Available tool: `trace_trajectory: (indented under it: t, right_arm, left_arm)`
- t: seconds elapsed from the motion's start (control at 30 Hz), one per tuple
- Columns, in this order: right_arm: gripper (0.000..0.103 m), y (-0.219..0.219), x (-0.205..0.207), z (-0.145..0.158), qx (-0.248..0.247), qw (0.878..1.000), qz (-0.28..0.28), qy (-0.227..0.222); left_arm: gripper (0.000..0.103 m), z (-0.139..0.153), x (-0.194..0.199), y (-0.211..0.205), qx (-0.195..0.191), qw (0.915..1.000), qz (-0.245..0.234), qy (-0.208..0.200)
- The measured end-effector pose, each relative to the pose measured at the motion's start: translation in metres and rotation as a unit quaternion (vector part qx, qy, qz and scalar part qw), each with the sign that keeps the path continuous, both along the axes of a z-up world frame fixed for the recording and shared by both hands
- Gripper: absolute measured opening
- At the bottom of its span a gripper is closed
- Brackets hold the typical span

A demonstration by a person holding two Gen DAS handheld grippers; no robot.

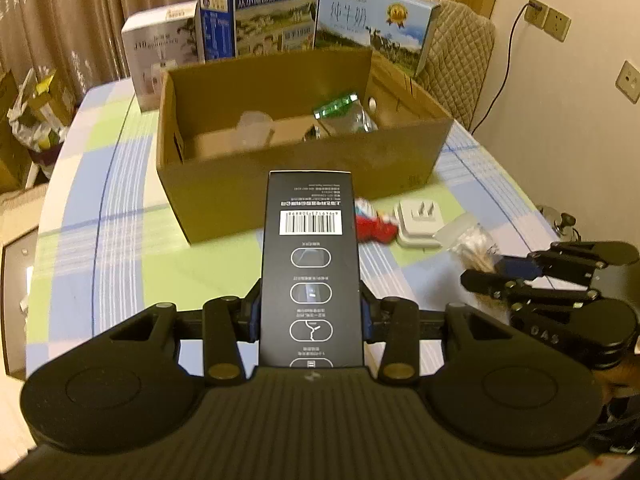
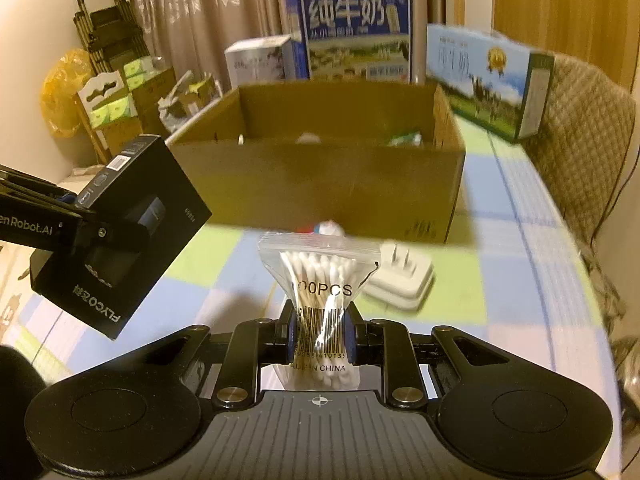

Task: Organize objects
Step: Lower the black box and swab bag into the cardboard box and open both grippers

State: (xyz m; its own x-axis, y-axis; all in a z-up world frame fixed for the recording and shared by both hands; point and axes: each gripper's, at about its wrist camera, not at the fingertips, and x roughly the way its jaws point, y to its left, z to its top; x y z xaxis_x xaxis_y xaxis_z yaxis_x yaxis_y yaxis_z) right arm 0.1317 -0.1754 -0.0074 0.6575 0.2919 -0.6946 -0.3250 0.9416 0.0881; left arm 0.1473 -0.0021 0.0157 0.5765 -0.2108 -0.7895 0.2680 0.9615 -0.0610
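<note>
My left gripper (image 1: pixel 311 314) is shut on a tall black box (image 1: pixel 312 248) with a barcode, held above the table in front of the open cardboard box (image 1: pixel 280 184). In the right wrist view the same black box (image 2: pixel 116 232) hangs at the left, clamped by the left gripper's fingers (image 2: pixel 108 234). My right gripper (image 2: pixel 320 338) is shut on a clear bag of cotton swabs (image 2: pixel 320 280), pinched at its waist; from the left wrist view that gripper (image 1: pixel 486 276) shows at the right edge with the swab bag (image 1: pixel 472 246). Inside the cardboard box (image 2: pixel 320 184) lie a clear cup (image 1: pixel 254 126) and a green-labelled packet (image 1: pixel 340 110).
On the checked tablecloth (image 1: pixel 120 240) before the box lie a white plug adapter (image 1: pixel 418 224) (image 2: pixel 400 280) and a red-and-white wrapper (image 1: pixel 374 226). Milk cartons (image 1: pixel 276 8) stand behind the box. A padded chair (image 2: pixel 584 140) is at the right, and clutter (image 2: pixel 108 92) beyond the table's left edge.
</note>
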Motion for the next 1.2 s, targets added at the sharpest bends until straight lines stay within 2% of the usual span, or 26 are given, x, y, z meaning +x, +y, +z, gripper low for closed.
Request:
trace_trajectory:
  t: [0.33, 0.53, 0.73, 0.97, 1.03, 1.07, 1.2]
  right_arm:
    - [0.02, 0.003, 0.058, 0.05, -0.006, 0.998, 0.009, -0.055]
    - [0.02, 0.008, 0.1, 0.065, -0.017, 0.997, 0.012, -0.076]
    - [0.02, 0.01, 0.137, 0.067, -0.018, 0.997, 0.008, -0.078]
    - [0.02, 0.01, 0.165, 0.057, -0.01, 0.998, 0.0, -0.069]
    - [0.02, 0.01, 0.17, 0.052, -0.008, 0.998, -0.002, -0.064]
    - [0.02, 0.01, 0.172, 0.049, -0.007, 0.998, -0.002, -0.062]
    - [0.02, 0.008, 0.175, 0.038, -0.004, 0.999, -0.003, -0.052]
  left_arm:
    - [0.038, 0.043, 0.052, 0.009, 0.011, 0.9991, -0.003, -0.041]
    - [0.038, 0.067, 0.092, 0.012, 0.018, 0.9977, -0.003, -0.065]
    - [0.038, 0.077, 0.129, 0.014, 0.027, 0.9966, -0.001, -0.077]
    - [0.039, 0.07, 0.164, 0.011, 0.03, 0.9965, 0.002, -0.078]
    - [0.042, 0.066, 0.173, 0.01, 0.034, 0.9961, 0.009, -0.08]
    - [0.047, 0.064, 0.175, 0.01, 0.036, 0.996, 0.012, -0.081]
    - [0.048, 0.055, 0.176, 0.016, 0.028, 0.9964, 0.018, -0.078]
